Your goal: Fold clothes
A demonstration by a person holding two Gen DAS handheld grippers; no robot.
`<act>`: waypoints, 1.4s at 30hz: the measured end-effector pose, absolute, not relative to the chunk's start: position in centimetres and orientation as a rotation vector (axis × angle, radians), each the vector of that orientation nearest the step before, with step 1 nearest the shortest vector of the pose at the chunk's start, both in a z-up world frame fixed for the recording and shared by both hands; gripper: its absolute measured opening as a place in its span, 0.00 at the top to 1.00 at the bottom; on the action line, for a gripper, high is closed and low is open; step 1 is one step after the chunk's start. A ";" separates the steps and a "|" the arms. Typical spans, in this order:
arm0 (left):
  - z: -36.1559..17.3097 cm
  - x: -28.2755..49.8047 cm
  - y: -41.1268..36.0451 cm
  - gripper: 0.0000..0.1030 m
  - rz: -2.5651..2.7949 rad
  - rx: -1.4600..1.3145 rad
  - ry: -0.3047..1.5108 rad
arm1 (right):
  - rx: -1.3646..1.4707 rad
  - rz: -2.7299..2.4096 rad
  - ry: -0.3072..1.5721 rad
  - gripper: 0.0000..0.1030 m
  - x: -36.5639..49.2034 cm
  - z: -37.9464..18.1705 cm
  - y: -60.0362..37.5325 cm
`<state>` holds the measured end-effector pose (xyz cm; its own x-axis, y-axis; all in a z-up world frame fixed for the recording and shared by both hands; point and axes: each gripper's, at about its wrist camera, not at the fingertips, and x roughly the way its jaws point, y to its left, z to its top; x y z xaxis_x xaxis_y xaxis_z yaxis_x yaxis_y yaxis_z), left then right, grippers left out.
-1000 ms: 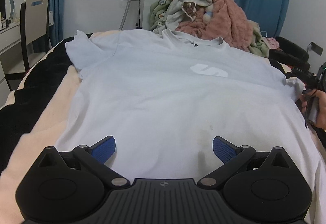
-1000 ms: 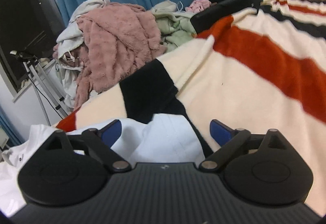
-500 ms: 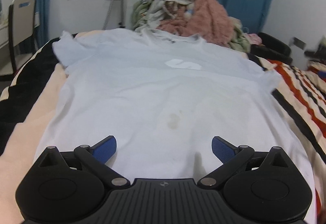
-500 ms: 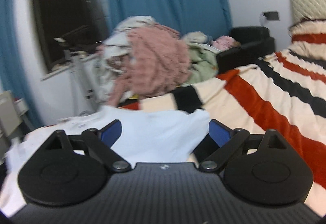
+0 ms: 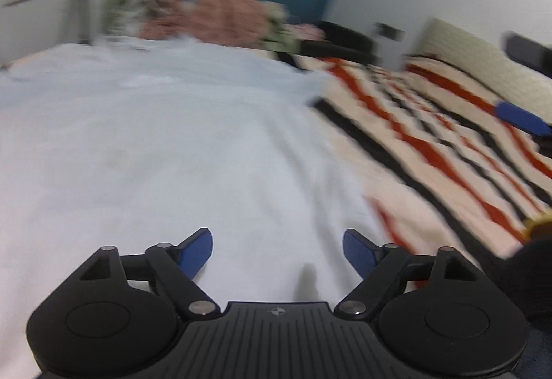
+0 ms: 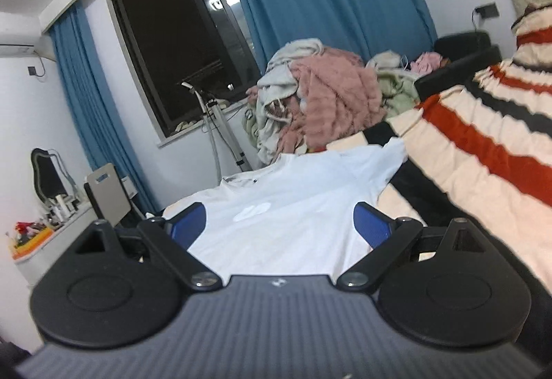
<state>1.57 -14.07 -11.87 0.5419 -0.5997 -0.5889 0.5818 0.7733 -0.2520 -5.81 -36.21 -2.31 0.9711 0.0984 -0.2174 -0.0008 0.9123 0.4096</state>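
Blurred bed (image 5: 431,123) under T-shirt (image 5: 145,144); left tool (image 5: 276,249) closing empty, right tool (image 6: 280,222) wide.

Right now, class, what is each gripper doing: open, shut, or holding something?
Left gripper: jaws apart and closing over the T-shirt, pads not pressing on it.
Right gripper: open, holding nothing.

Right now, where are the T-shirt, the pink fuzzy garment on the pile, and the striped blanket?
T-shirt (image 6: 293,192): right wrist view, chest near the white logo.
Pink fuzzy garment (image 6: 338,96): right wrist view, middle of its front.
Striped blanket (image 6: 483,151): right wrist view, on a red stripe.
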 end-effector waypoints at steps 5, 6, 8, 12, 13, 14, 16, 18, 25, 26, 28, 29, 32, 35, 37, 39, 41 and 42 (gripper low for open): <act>-13.2 -0.3 -19.3 0.43 -0.862 0.019 0.716 | 0.394 0.024 0.194 0.09 -7.0 -2.3 -36.6; -13.7 -0.5 -20.2 0.43 -0.875 0.035 0.728 | 0.407 0.020 0.197 0.09 -6.9 -2.6 -36.9; -14.9 -0.7 -22.0 0.43 -0.904 0.069 0.757 | 0.449 0.012 0.204 0.09 -6.6 -3.2 -37.6; -17.2 -1.7 -24.6 0.42 -0.915 0.205 0.753 | 0.533 0.010 0.205 0.09 -6.2 -4.3 -38.6; -17.7 -1.8 -25.2 0.42 -0.909 0.241 0.748 | 0.549 0.013 0.205 0.09 -6.1 -4.4 -38.8; -17.9 -2.1 -25.5 0.42 -0.907 0.266 0.732 | 0.564 0.016 0.204 0.09 -6.1 -4.6 -39.0; -18.4 -2.6 -25.9 0.55 -0.904 0.313 0.697 | 0.583 0.018 0.203 0.09 -6.0 -4.8 -39.2; -18.4 -2.9 -26.5 0.92 -0.875 0.364 0.680 | 0.592 0.016 0.201 0.09 -6.1 -4.9 -39.3; -15.4 -1.6 -24.6 0.96 -0.895 0.148 0.707 | 0.625 0.017 0.172 0.09 -6.6 -5.0 -39.7; -14.9 -1.1 -24.2 0.96 -0.918 0.073 0.726 | 0.626 0.018 0.164 0.09 -6.7 -5.0 -39.7; -14.5 0.1 -24.3 0.96 -0.969 -0.041 0.776 | 0.621 0.021 0.156 0.09 -6.8 -4.9 -39.7; -14.5 0.5 -24.7 0.96 -0.978 -0.077 0.804 | 0.615 0.023 0.156 0.09 -6.8 -4.9 -39.7; -15.8 1.3 -26.9 0.95 -0.977 -0.086 0.874 | 0.597 0.021 0.162 0.09 -6.6 -4.9 -39.4; -17.4 1.5 -29.3 0.92 -0.977 -0.001 0.942 | 0.601 0.017 0.165 0.09 -6.6 -4.9 -39.6; -17.5 1.7 -29.6 0.79 -0.979 0.024 0.955 | 0.598 0.016 0.171 0.09 -6.5 -5.0 -39.6; -17.2 1.6 -29.3 0.57 -0.974 0.025 0.936 | 0.585 0.010 0.184 0.09 -6.4 -5.1 -39.4; -16.7 1.7 -28.4 0.34 -0.937 0.013 0.919 | 0.584 0.016 0.184 0.09 -6.3 -5.0 -39.4; -16.4 1.9 -28.0 0.25 -0.921 0.006 0.915 | 0.579 0.016 0.182 0.09 -6.4 -5.0 -39.4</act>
<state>1.91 -27.98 -16.44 0.2691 -0.6812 -0.6808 0.6859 0.6318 -0.3611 -6.39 -39.41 -5.03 0.9838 0.0664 -0.1664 0.0357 0.8372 0.5457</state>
